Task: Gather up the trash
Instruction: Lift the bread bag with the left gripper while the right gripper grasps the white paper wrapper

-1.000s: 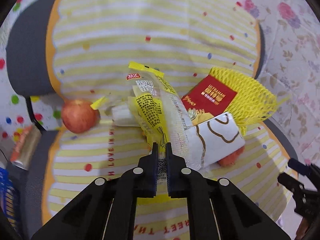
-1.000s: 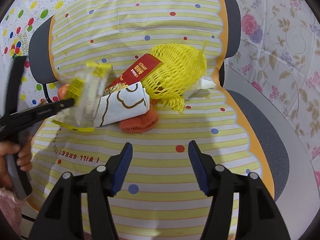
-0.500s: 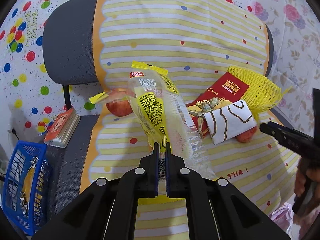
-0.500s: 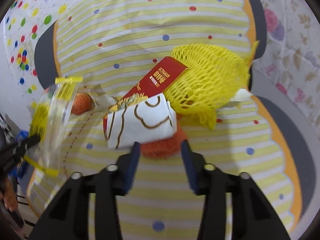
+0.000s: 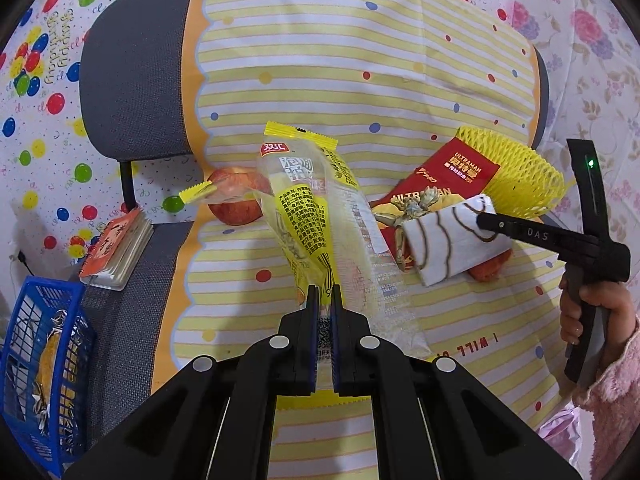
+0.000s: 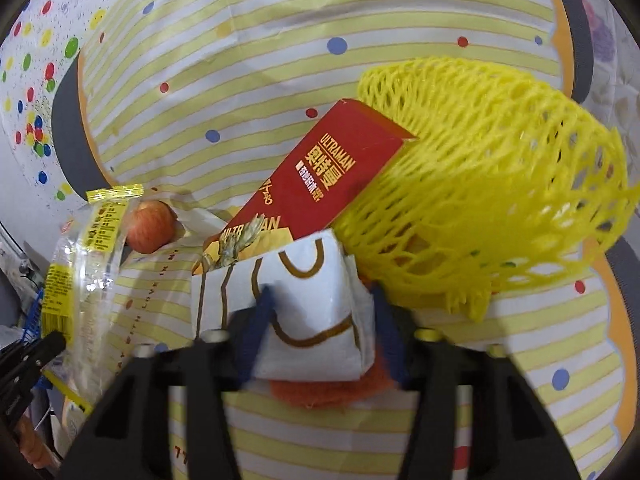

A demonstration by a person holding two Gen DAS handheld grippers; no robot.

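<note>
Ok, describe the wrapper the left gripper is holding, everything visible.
The wrapper is a long, crinkled clear plastic sleeve with yellow panels of black print, a red logo near the top and serrated yellow sealed ends. It looks empty. The left gripper is shut on its lower part, holding it lifted above the striped seat cover.

Grey chair (image 5: 132,76) under striped cover (image 5: 340,60), balloon-print wall (image 5: 36,72), floral wall (image 5: 592,40)

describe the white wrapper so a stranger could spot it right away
Start at the striped chair seat and find the trash pile by the yellow foam net. The white wrapper lies in front of the red Ultraman box, the only white piece with brown looping lines.
</note>
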